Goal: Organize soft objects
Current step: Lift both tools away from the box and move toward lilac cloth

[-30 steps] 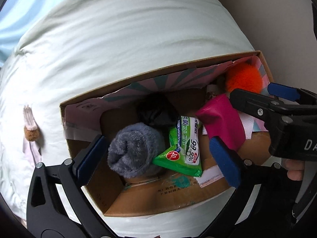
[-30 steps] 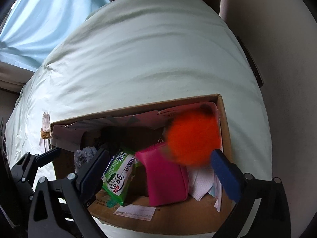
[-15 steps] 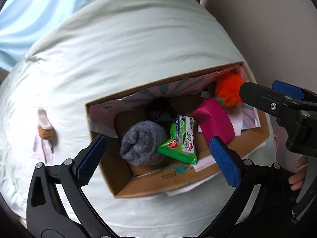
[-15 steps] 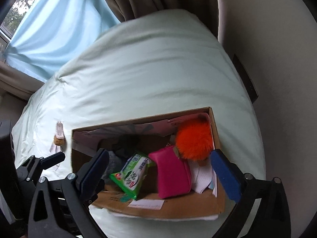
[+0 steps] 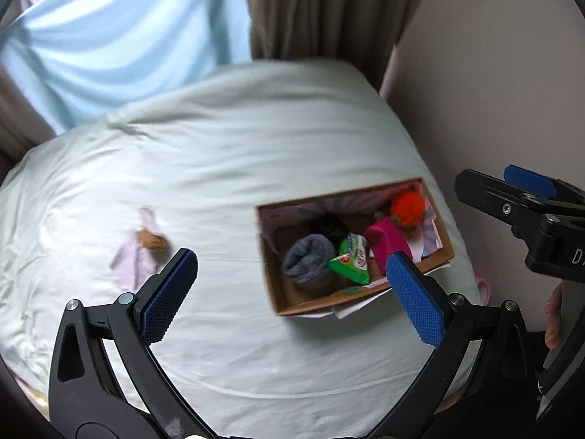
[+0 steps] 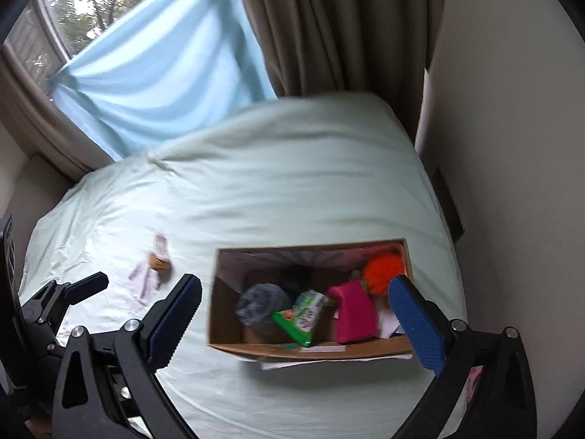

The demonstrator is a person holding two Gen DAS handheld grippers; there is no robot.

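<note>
Left wrist view: left gripper (image 5: 290, 292) and right gripper (image 6: 294, 325) both spread apart, empty. Small limp pink cloth (image 5: 137, 256) at middle left on bed (image 5: 256, 146), outside box (image 5: 270, 285). Probably light, floppy; best pinched mid-fold.

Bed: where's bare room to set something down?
Free: the sheet between the cardboard box and the curtains, and between box and small pink cloth. Crowded: inside the box, around the gray sock, wipes and pink pouch.

Orange pompom (image 6: 382, 272), magenta pouch (image 6: 353, 311), grey fuzzy sock (image 6: 261, 303), green wipes pack (image 6: 299, 318), brown cardboard box (image 6: 310, 351), pale-green bedsheet (image 6: 278, 183).
</note>
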